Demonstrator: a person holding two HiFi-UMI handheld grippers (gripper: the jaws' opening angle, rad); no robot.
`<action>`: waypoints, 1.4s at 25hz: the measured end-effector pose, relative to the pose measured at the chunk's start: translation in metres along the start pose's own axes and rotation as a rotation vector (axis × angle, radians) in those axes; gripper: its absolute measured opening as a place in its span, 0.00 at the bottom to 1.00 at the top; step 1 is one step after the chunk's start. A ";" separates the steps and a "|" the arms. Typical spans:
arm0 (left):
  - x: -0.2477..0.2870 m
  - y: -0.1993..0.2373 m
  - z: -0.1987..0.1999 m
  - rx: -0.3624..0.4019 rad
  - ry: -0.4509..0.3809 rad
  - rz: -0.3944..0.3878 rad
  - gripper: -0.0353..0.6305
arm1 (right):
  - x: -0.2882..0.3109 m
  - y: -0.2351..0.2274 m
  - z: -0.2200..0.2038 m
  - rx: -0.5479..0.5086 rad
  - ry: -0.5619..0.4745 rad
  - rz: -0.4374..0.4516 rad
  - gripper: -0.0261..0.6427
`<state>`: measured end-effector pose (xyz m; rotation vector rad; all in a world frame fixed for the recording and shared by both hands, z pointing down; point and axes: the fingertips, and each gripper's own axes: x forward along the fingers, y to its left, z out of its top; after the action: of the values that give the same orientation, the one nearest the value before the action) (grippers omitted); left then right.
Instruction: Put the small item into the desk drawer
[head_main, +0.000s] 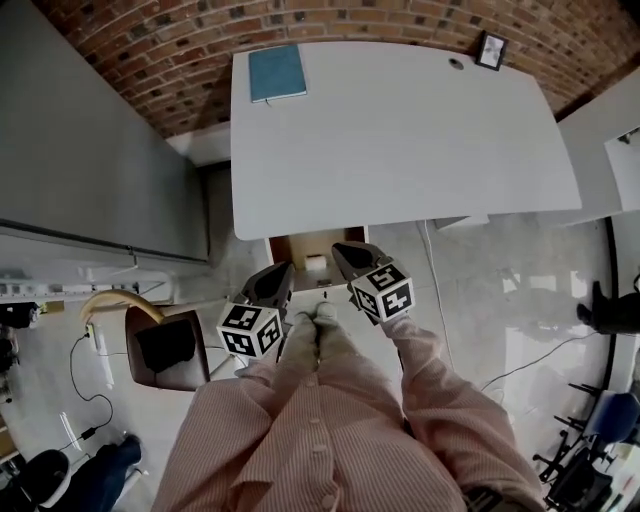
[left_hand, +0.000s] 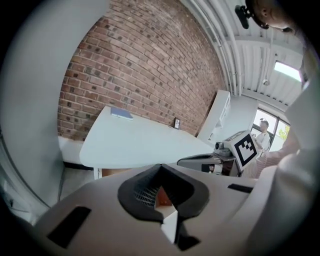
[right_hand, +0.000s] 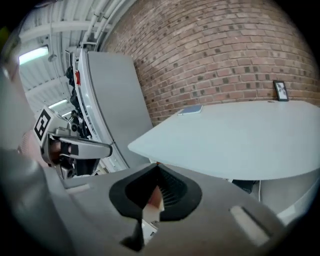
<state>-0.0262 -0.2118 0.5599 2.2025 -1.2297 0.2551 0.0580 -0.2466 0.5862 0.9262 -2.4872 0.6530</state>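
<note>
In the head view the desk drawer (head_main: 300, 243) stands pulled out under the front edge of the white desk (head_main: 400, 140). A small white item (head_main: 316, 263) lies inside it. My left gripper (head_main: 280, 272) hovers at the drawer's near left corner, and my right gripper (head_main: 342, 250) is over its right side. Both have their jaws together with nothing between them. In the left gripper view the shut left gripper (left_hand: 160, 169) points at the desk, with the right gripper (left_hand: 202, 161) beside it. The right gripper view shows the shut right gripper (right_hand: 155, 169) and the left gripper (right_hand: 82, 147).
A blue notebook (head_main: 277, 72) lies at the desk's far left corner and a small picture frame (head_main: 491, 50) at its far right. A brick wall (head_main: 160, 50) runs behind. A brown chair (head_main: 165, 347) stands to my left. Grey partition (head_main: 90, 150) on the left.
</note>
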 end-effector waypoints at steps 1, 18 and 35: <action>-0.005 -0.003 0.006 0.007 -0.019 -0.002 0.05 | -0.007 0.003 0.007 0.011 -0.025 0.005 0.05; -0.072 -0.020 0.119 0.157 -0.284 0.026 0.05 | -0.090 0.024 0.116 0.090 -0.374 -0.043 0.05; -0.109 -0.007 0.173 0.216 -0.425 0.107 0.05 | -0.138 0.017 0.174 0.070 -0.547 -0.112 0.05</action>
<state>-0.1007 -0.2330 0.3708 2.4619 -1.6138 -0.0476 0.1065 -0.2625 0.3695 1.4169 -2.8597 0.5003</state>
